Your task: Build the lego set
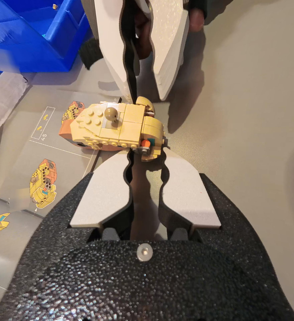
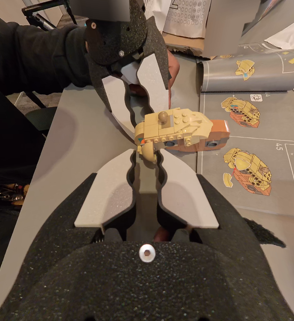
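Here my left gripper (image 1: 147,152) is clamped on the rounded rear end of a tan and brown brick-built model (image 1: 115,126), pads pressing its sides. The model lies across the edge of an open instruction booklet (image 1: 55,156) on the grey table (image 1: 247,104). My right gripper (image 2: 145,154) faces it from the other side, its jaws apart around a tan dome piece (image 2: 147,151) stuck on that same rear corner; a gap shows between one pad and the dome. A blue bin (image 1: 29,34) stands beyond the booklet.
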`<state>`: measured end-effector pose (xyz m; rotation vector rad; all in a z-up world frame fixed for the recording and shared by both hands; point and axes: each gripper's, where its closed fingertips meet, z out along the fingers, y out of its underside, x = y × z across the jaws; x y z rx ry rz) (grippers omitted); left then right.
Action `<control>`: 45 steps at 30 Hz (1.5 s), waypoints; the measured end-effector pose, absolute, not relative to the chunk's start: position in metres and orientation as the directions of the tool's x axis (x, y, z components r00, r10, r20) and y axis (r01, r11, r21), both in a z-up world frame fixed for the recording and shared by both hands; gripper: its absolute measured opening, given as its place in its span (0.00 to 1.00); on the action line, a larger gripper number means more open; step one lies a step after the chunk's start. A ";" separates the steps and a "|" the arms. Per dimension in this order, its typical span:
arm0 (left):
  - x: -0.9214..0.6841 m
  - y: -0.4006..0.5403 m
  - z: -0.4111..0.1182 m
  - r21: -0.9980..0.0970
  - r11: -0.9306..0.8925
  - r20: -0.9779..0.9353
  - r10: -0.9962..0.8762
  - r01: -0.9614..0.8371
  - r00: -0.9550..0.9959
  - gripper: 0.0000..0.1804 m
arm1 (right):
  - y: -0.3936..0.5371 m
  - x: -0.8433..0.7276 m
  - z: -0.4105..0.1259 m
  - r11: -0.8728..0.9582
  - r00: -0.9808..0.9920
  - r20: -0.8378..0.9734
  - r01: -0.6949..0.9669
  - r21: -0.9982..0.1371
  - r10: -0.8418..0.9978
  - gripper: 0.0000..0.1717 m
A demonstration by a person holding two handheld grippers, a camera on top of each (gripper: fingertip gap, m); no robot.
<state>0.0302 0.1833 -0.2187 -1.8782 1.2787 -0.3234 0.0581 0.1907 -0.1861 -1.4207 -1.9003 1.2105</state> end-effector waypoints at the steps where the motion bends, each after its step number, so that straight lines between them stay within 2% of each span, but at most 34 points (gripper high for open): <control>1: 0.030 0.183 -0.219 -0.744 -0.147 -0.225 -0.864 -0.652 0.451 0.16 | 0.192 0.059 -0.186 0.072 -0.349 -0.129 0.508 -0.858 0.928 0.13; 7: 0.029 0.183 -0.219 -0.743 -0.148 -0.226 -0.863 -0.653 0.452 0.16 | 0.196 0.061 -0.189 0.068 -0.341 -0.129 0.510 -0.858 0.931 0.13; 14: 0.030 0.183 -0.219 -0.742 -0.144 -0.231 -0.862 -0.655 0.452 0.16 | 0.195 0.058 -0.189 0.102 -0.346 -0.082 0.483 -0.870 0.935 0.06; 28: 0.031 0.184 -0.220 -0.736 -0.158 -0.231 -0.856 -0.659 0.463 0.16 | 0.194 0.058 -0.187 0.100 -0.357 -0.082 0.463 -0.881 0.931 0.06; 36: 0.028 0.187 -0.219 -0.699 -0.137 -0.295 -0.839 -0.702 0.458 0.16 | 0.196 0.056 -0.187 0.034 -0.322 -0.147 0.496 -0.868 0.935 0.06; 45: 0.028 0.186 -0.224 -0.673 -0.181 -0.275 -0.838 -0.717 0.470 0.16 | 0.187 0.054 -0.181 0.114 -0.359 -0.066 0.457 -0.882 0.931 0.05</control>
